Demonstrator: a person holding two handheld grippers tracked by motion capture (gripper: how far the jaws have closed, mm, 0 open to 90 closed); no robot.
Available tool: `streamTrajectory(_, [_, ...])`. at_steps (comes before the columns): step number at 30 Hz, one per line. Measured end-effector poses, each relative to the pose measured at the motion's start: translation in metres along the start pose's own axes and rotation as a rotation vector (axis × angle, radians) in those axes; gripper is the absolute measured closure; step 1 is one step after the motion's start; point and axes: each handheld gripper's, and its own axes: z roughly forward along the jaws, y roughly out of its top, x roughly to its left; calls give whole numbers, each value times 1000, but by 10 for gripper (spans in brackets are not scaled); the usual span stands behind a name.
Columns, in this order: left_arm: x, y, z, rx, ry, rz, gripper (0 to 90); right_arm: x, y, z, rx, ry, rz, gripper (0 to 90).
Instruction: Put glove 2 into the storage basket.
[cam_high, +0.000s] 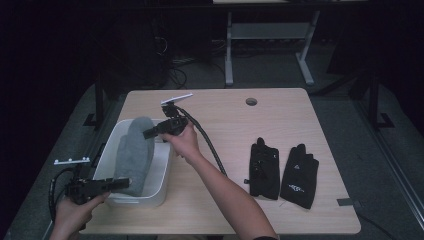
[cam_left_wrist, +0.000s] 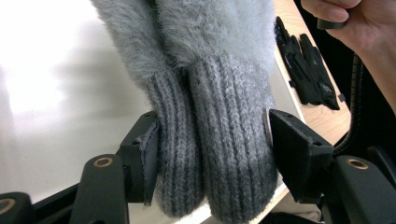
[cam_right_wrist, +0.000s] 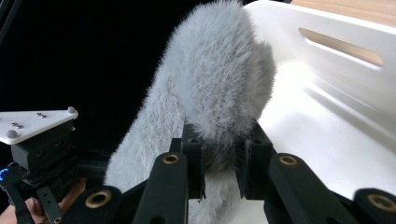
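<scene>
I have the pair of fuzzy grey mittens with ribbed knit cuffs (cam_high: 134, 152) stretched lengthwise over the white rectangular plastic bin (cam_high: 161, 186), which sits at about nine o'clock on the light wooden table (cam_high: 280, 125). My right gripper (cam_high: 148, 134) is clamped on the fluffy fingertip end (cam_right_wrist: 219, 93) at the bin's twelve o'clock side, pads pressed into the pile. My left gripper (cam_high: 125, 183) is at the six o'clock end around the ribbed cuffs (cam_left_wrist: 210, 154); its jaws stand apart, the left pad barely brushing the knit and the right one just clear of it, so that end is hardly held, as I judge it. The risk I see is the cuffs dropping outside the near wall rather than inside, since they overhang the rim. The right pinch is only on loose fur, so a tug could let it slide off and leave the mittens draped across the edge. The pair of black work gloves (cam_high: 283, 172) at three o'clock lies well apart and shouldn't interfere.
</scene>
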Motion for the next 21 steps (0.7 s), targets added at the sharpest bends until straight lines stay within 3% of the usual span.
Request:
streamTrajectory(12, [-1,-2,1,20,16,0,321,-1,-1,4,30,9,-23,753])
streamTrajectory(19, [-7,-2,-5,-7,23,26,319,-2,-4,10,70,9,-30,755])
streamTrajectory(21, [-8,-1,-6,-16,27,31,319,-2,-6,16,90,-19,-52,756])
